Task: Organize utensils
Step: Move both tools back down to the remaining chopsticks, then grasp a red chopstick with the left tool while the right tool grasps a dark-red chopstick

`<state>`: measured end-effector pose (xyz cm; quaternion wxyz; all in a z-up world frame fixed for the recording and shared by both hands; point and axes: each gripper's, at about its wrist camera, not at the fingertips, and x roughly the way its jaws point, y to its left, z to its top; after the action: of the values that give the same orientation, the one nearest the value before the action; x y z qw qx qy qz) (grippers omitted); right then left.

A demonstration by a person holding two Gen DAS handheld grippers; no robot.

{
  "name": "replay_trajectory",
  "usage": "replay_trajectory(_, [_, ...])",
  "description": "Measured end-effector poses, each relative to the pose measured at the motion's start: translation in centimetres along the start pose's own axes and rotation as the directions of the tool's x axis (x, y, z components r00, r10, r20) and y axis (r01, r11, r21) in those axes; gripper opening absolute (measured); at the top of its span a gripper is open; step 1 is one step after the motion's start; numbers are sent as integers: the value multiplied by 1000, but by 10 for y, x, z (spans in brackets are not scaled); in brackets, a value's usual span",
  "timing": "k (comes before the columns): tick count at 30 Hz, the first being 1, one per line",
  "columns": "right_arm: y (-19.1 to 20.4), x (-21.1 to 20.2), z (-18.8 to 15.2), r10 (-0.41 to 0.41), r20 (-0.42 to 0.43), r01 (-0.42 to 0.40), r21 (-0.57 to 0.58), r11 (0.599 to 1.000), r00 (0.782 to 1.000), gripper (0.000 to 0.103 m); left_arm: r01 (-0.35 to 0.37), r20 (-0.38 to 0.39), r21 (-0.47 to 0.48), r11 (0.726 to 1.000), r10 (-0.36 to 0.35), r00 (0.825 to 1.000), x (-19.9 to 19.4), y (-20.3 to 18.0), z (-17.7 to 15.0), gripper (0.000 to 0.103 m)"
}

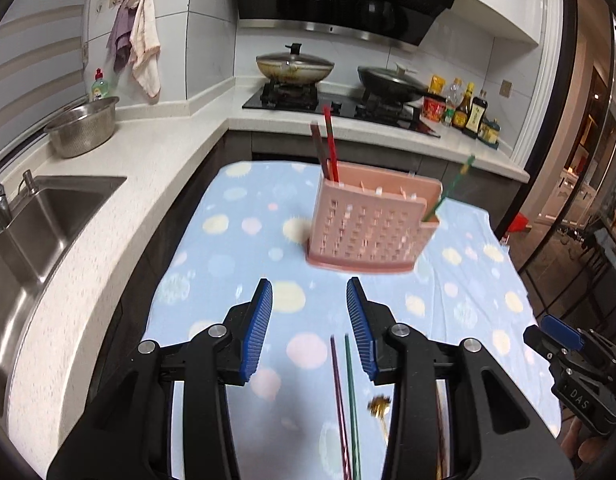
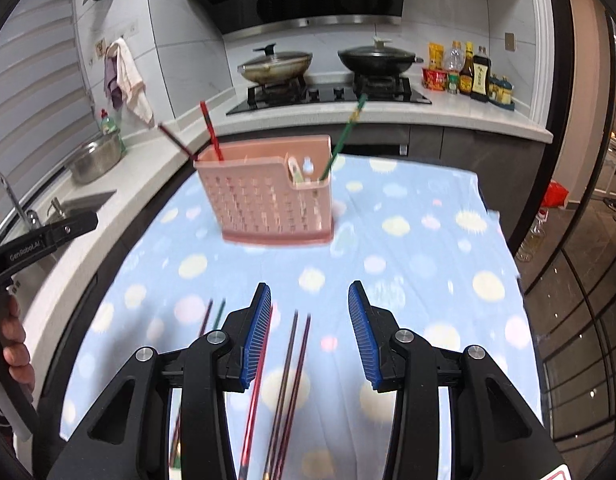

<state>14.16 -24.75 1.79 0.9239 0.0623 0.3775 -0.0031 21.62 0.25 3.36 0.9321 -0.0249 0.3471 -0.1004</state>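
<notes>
Left gripper (image 1: 309, 328): blue ribbed pads parted, nothing between them, hanging above the tablecloth (image 1: 236, 248). Just beside its right pad, a purple chopstick (image 1: 339, 400) and a green chopstick (image 1: 352, 400) lie side by side on the cloth, with a gold-coloured utensil (image 1: 379, 408) next to them, too blurred to name.

Right gripper (image 2: 309, 332): pads parted about the same, empty, also above the cloth. Red chopstick (image 2: 256, 380) lies along its left pad; whether they touch can't be told. A dark pair of chopsticks (image 2: 292, 376) lies on the cloth in the gap below the jaws.

Pink perforated utensil holder (image 1: 367, 224) stands upright mid-table, well ahead of both grippers. In its left compartment: red chopstick (image 1: 330, 140) and a dark one (image 1: 319, 148), leaning. In its right end compartment: green chopstick (image 1: 451, 188), tilted right.

Background: sink (image 1: 48, 216) and steel colander (image 1: 84, 128) on the left counter, two lidded woks (image 1: 295, 66) on the stove, sauce bottles (image 1: 467, 112) at right. A hand (image 2: 14, 344) grips the left gripper's handle.
</notes>
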Motion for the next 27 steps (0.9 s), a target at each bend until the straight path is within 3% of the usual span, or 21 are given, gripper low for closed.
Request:
replay_trajectory(7, [-2,4,-67,17,-121,-14,28,1000,993,40,15,-104,-24,1000,-17,994,0,1,-62,37])
replay_trajectory(14, [1,14,-108,22,-197,-16,35,999,980,40,15,-199,-20,1000,-18,980,7,-4,-114,37])
replay_trajectory(27, [10,28,-138,15,-269,-14,7,1000,963,40,16,-295,-20,1000,-21,955,17,-10,-163,37])
